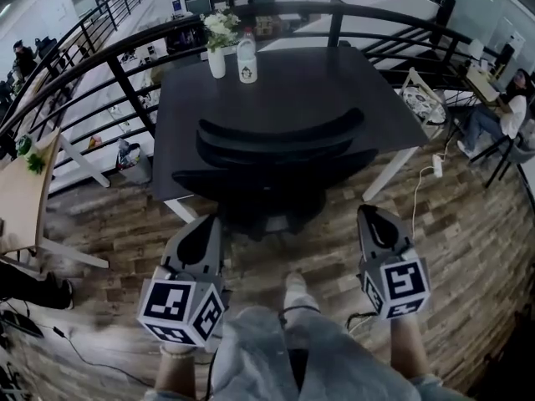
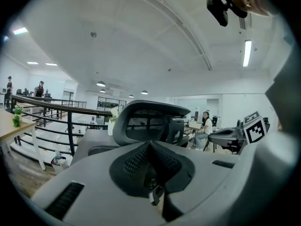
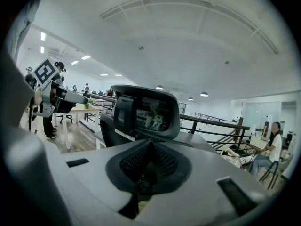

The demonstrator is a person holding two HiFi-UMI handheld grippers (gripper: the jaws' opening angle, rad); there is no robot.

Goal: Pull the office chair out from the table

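The black office chair [image 1: 280, 144] stands tucked against the near edge of the dark table [image 1: 334, 82], its curved headrest towards me. My left gripper [image 1: 201, 224] hovers near the chair's left side, jaws shut and empty, not touching it. My right gripper [image 1: 374, 217] is level with it on the chair's right side, also shut and empty. In the left gripper view the mesh headrest [image 2: 149, 121] rises just beyond the closed jaws [image 2: 150, 147]. In the right gripper view the headrest [image 3: 148, 109] sits just past the closed jaws [image 3: 149, 145].
A vase of flowers [image 1: 217, 44] and a white bottle [image 1: 247, 61] stand at the table's far edge. A black railing [image 1: 100, 44] curves behind the table. A wooden desk [image 1: 21, 195] is at left, a seated person [image 1: 501, 111] at right, a power strip [image 1: 436, 165] on the floor.
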